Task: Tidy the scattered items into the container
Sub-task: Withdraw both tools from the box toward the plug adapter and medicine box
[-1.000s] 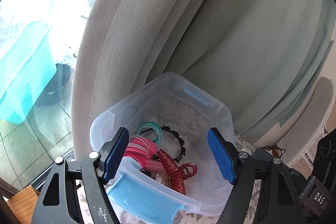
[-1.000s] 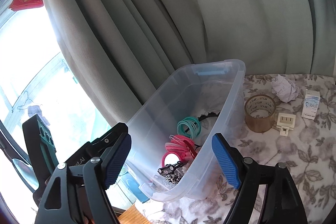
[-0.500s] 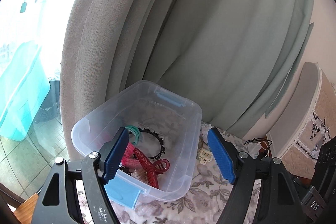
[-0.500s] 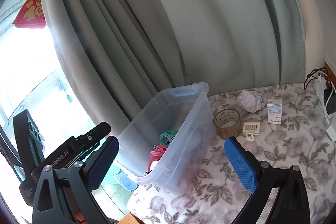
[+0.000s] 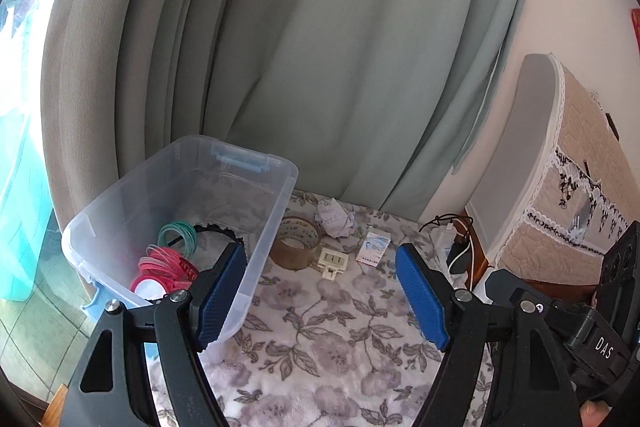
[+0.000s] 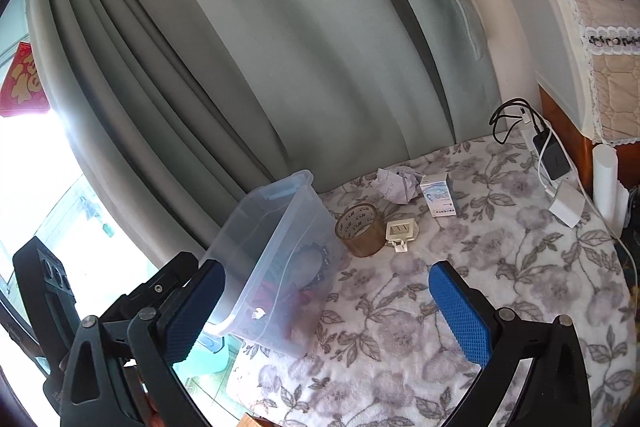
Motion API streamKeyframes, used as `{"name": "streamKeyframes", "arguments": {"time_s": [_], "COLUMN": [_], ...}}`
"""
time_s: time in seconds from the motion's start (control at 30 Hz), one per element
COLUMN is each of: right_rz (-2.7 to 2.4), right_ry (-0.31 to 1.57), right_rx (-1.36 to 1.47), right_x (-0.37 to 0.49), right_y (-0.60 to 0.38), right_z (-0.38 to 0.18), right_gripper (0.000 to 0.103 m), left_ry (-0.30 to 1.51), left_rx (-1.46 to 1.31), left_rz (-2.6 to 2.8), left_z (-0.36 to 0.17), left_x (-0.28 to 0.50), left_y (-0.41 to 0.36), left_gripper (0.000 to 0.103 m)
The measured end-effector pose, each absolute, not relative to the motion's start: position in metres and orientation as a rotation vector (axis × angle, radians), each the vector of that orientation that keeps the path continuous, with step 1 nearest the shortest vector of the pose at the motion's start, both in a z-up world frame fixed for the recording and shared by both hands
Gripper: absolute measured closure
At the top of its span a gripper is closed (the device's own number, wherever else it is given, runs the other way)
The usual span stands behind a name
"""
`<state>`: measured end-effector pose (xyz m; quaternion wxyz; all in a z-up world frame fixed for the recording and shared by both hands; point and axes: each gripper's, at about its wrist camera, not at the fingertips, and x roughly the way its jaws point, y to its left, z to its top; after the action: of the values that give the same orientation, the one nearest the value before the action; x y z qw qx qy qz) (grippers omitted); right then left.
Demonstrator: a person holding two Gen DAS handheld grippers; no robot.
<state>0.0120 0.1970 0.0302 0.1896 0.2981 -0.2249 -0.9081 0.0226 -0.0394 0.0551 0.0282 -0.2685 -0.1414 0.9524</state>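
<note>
Left gripper (image 5: 320, 297) and right gripper (image 6: 326, 311): jaws spread wide, empty. Clear plastic storage bin (image 5: 276, 215) sits on floral cloth (image 5: 340, 347); brown tape roll (image 5: 296, 242) stands just beside it.

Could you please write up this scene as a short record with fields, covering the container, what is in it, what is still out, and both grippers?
container: clear plastic bin, upright on the flowered cloth, by the curtain
in the bin: green hair ties, pink hair ties, black toothed headband
still out: tape roll, cream plug adapter, crumpled paper, small white box
left gripper: open, empty
right gripper: open, empty
</note>
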Motion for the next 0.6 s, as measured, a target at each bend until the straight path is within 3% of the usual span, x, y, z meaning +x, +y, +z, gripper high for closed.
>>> {"name": "streamKeyframes", "arguments": {"time_s": [0.23,0.6], "right_rz": [-2.682,-2.852], "right_ry": [-0.638,-0.451], "right_rx": [0.822,0.513], "right_x": [0.021,0.038], "right_y": [0.225,0.237], "right_z": [0.030,0.026], "right_gripper": [0.000,0.000], "left_ry": [-0.377,-0.195], "left_rx": [-0.875,-0.964], "left_rz": [2.966,2.939], "left_z": [0.052,0.040], "left_x": [0.025,0.003], "left_y": [-0.010,0.037], "left_gripper": [0.025,0.025]}}
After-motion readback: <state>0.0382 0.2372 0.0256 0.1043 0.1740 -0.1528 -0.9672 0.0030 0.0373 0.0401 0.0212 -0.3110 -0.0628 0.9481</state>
